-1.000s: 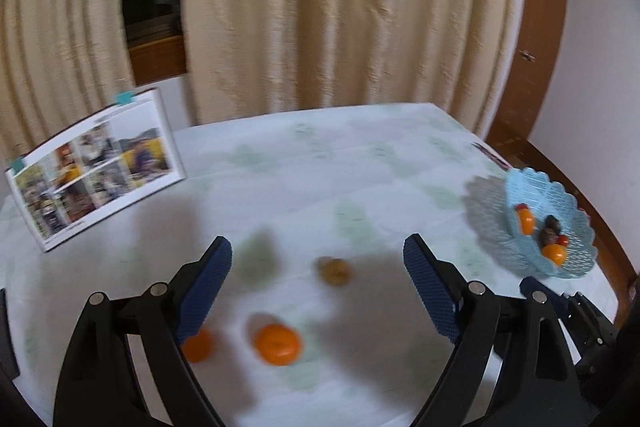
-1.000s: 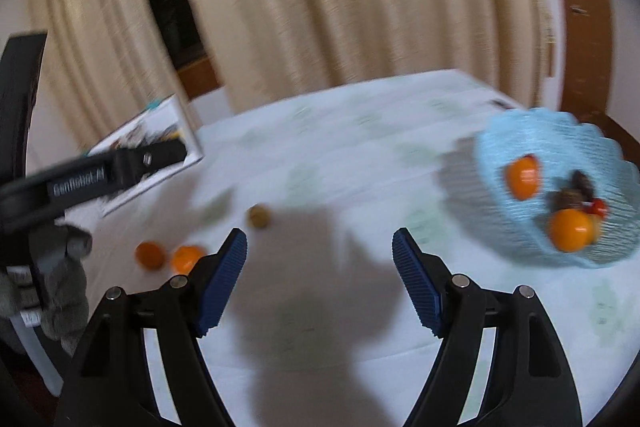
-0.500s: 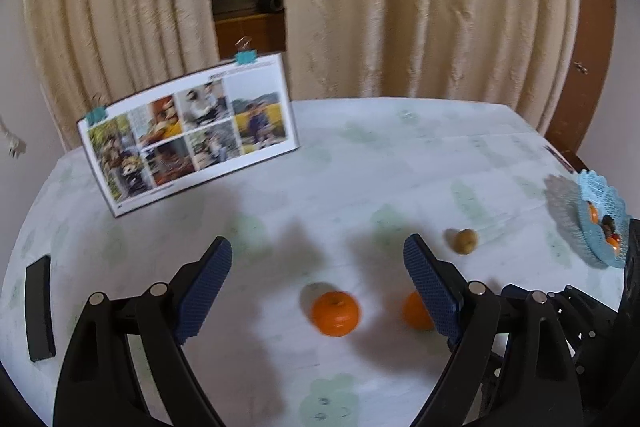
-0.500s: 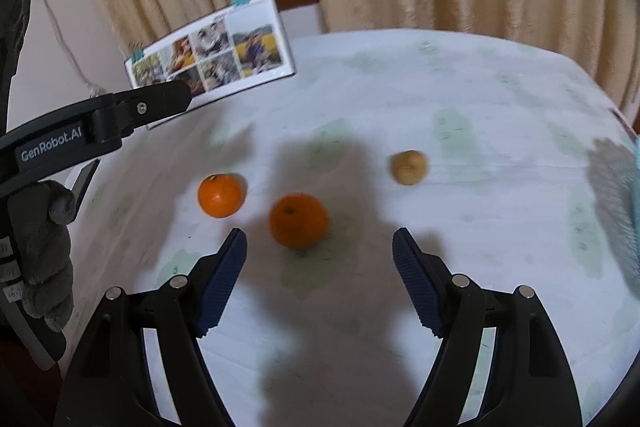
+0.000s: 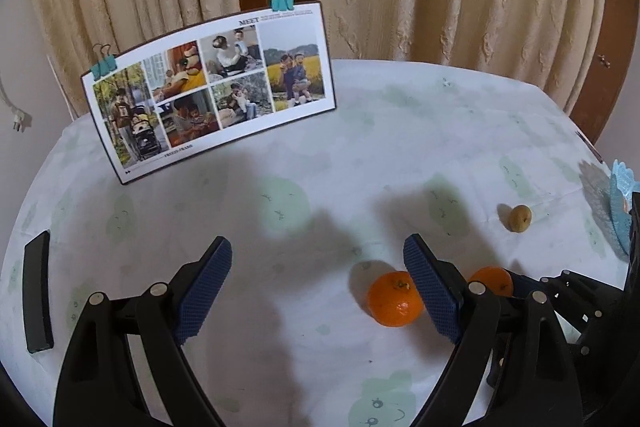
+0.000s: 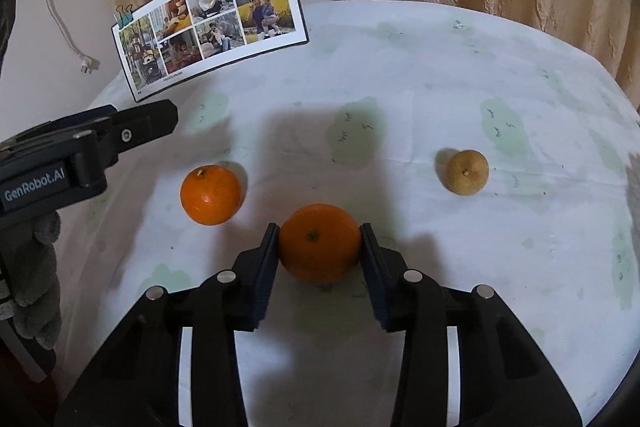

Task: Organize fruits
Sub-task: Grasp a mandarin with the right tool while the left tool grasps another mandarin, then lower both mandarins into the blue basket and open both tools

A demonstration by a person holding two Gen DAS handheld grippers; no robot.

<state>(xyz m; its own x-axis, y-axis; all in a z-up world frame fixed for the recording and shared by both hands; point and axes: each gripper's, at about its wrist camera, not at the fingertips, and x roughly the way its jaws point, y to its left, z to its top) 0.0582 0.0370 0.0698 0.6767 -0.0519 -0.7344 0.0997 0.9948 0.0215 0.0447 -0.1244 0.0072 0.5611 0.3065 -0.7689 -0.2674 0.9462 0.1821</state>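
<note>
the right gripper (image 6: pixel 320 243) is closed on the large orange (image 6: pixel 320 242), with one blue pad pressed on each side of it. the fruit is seen low over the cloth, near the front edge of the table (image 6: pixel 420 75); whether it is already lifted cannot be told. the left gripper (image 5: pixel 318 289) is held wide apart and nothing is between its fingers. the small orange (image 5: pixel 394 297) lies just beside its right finger, on the cloth, not gripped. in the right wrist view this same fruit is seen to the left of the held one. further out, toward the right edge, a small brown fruit (image 6: pixel 467 171) is lying alone. at the far right edge only the rim of the light blue basket (image 5: pixel 622 203) is visible in the left wrist view. at the far left corner a photo board (image 5: pixel 208 87) is standing, and a black bar (image 5: pixel 37 293) lies at the left edge.

the task is judged to be partly done: one orange is being taken, and two fruits are left on the cloth, probably to be carried to the basket. what the basket holds is not shown now.

compared with half a second ago, the right fingers, which were open then behind the large orange, are now shut on it. the left gripper is open as before, and the small orange is now more to the right in its view.
</note>
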